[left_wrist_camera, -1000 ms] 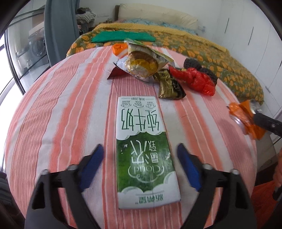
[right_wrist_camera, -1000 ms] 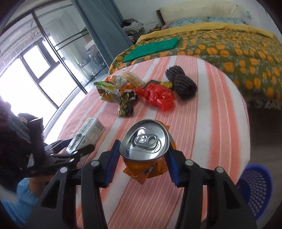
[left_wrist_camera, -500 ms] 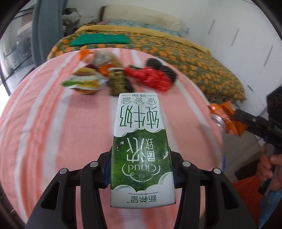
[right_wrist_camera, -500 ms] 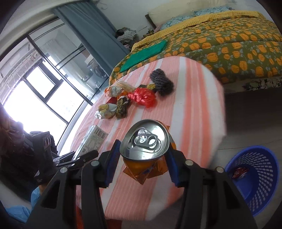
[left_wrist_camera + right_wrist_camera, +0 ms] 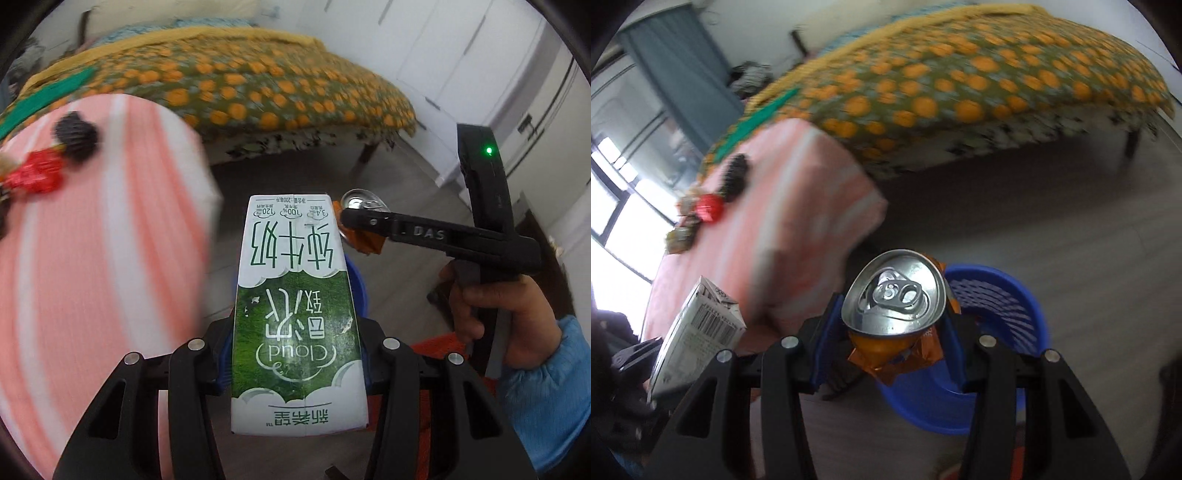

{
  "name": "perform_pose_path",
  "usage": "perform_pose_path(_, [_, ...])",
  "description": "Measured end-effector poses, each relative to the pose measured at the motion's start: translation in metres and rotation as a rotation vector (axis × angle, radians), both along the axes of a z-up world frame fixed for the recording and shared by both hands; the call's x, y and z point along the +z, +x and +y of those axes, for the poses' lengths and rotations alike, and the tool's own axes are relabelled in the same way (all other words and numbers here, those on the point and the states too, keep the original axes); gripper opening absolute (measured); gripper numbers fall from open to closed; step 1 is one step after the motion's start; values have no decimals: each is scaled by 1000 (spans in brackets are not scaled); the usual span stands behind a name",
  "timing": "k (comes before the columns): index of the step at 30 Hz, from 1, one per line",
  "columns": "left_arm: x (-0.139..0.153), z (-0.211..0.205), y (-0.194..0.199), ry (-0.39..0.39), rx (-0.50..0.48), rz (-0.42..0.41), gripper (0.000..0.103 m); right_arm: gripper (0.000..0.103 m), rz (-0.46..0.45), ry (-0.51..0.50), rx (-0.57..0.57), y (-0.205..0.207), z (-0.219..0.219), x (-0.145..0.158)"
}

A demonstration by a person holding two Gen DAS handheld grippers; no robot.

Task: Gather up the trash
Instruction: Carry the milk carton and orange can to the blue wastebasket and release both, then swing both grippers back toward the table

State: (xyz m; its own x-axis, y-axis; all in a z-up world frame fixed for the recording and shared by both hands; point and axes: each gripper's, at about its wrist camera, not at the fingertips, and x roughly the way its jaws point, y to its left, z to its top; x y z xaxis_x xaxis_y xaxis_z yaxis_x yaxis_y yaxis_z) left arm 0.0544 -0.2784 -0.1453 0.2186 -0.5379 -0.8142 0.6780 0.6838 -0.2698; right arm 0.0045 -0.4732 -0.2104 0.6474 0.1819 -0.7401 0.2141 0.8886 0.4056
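A green and white milk carton (image 5: 295, 314) is clamped between the blue pads of my left gripper (image 5: 295, 350), which is shut on it and holds it off the table, over the floor. My right gripper (image 5: 890, 332) is shut on a crushed orange drink can (image 5: 894, 299), silver top facing the camera. The can hangs just above the near rim of a blue mesh basket (image 5: 997, 295) on the floor. In the left wrist view the can (image 5: 360, 201) and the right gripper's finger (image 5: 373, 221) show just beyond the carton, and the basket's rim (image 5: 360, 291) peeks out behind it.
The pink striped table (image 5: 92, 258) is to the left, with a red wrapper (image 5: 37, 173), a black foam net (image 5: 75, 136) and other wrappers on it. A bed with an orange-patterned cover (image 5: 258, 81) stands behind. A person's hand (image 5: 491, 306) in a blue sleeve holds the right gripper.
My left gripper shut on the carton, lifted it off the table and swung right past the table's edge. My right gripper carried the can away from the table to above the blue basket.
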Motion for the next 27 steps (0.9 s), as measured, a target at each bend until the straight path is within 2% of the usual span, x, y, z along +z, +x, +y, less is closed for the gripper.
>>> perform_pose_path(3, [-25, -33, 6, 33, -4, 43, 49, 49, 42, 19, -46, -2, -19, -21])
perform_pose_path(7, [-59, -66, 15, 65, 2, 90, 49, 49, 59, 61, -79, -3, -37, -32])
perform_pose_path(12, [-87, -95, 23, 91, -4, 105, 51, 52, 67, 134, -120, -1, -55, -44])
perform_pose_path(13, [-93, -101, 27, 102, -3, 102, 62, 70, 65, 146, -130, -1, -58, -46])
perform_pose_path(14, [-99, -105, 31, 122, 12, 91, 76, 78, 64, 152, -144, -2, -60, -46])
perform_pose_path(16, [-104, -106, 37, 132, 41, 76, 79, 78, 50, 161, -178, -4, -67, -44])
perform_pose_path(18, [-103, -103, 41, 124, 55, 94, 80, 78, 35, 137, -199, -6, -70, -38])
perform_pose_path(20, [-97, -96, 39, 100, 56, 90, 84, 83, 17, 107, -212, -10, -71, -32])
perform_pose_path(23, [-74, -85, 28, 65, 38, 28, 89, 89, -10, 70, -217, -13, -66, -24])
perform_pose_path(27, [-29, -54, 4, 0, 18, -90, 94, 97, -54, 10, -227, -16, -57, -12])
